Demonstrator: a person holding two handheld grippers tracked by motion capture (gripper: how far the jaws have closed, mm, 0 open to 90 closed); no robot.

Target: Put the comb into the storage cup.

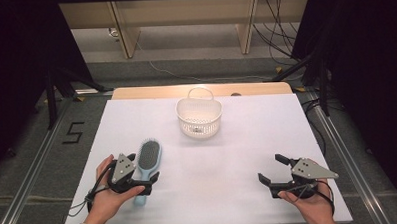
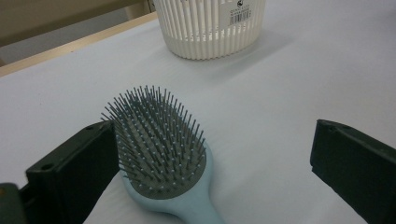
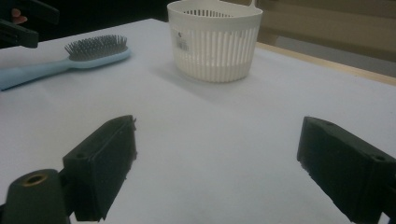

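A light blue hairbrush [image 1: 149, 161] with grey bristles lies bristles-up on the white table [image 1: 228, 151], at its front left. My left gripper [image 1: 142, 169] is open and straddles the brush's handle end. In the left gripper view the brush head [image 2: 161, 149] sits close against the left jaw, far from the right one, so my left gripper [image 2: 212, 140] is not pressing on it. A white slatted basket [image 1: 199, 117] with a handle stands upright at the middle back. My right gripper [image 1: 272, 169] is open at the front right, with bare table between its jaws [image 3: 217, 135].
In the right gripper view the basket [image 3: 215, 42] is ahead and the hairbrush [image 3: 79, 58] lies to its left. The table's wooden back edge [image 1: 201, 90] is behind the basket. Metal rails [image 1: 33, 168] and dark stands flank the table.
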